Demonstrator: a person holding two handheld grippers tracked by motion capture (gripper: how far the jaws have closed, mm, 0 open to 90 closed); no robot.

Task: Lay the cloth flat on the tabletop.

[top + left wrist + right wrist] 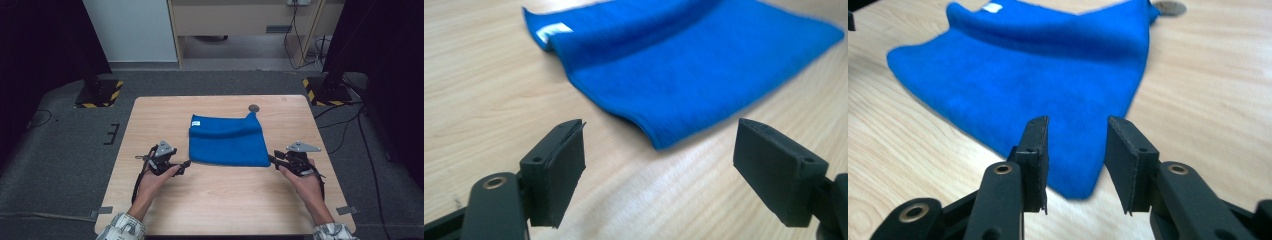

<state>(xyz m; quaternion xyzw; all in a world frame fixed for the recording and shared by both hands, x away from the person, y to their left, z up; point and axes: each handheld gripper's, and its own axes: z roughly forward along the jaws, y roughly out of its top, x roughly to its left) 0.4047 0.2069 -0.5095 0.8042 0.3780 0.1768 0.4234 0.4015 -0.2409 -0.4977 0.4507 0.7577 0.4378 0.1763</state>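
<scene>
A blue cloth (pixel 227 142) lies folded on the wooden table (pixel 225 205), its white label (pixel 196 122) at the far left corner. My left gripper (pixel 186 164) rests by the cloth's near left corner. In the left gripper view its jaws stand wide open (pixel 659 150), and the cloth's corner (pixel 659 140) lies just ahead of them, untouched. My right gripper (pixel 272 159) sits at the near right corner. Its jaws (pixel 1075 155) are open with a narrower gap, one on each side of the cloth's corner tip (pixel 1075 185).
A small grey disc (pixel 254 107) is set in the table behind the cloth. Bare wood stretches along the table's near side. On the floor, yellow-and-black stand bases (pixel 100 93) (pixel 325 90) flank the far corners, and cables (pixel 350 125) trail at the right.
</scene>
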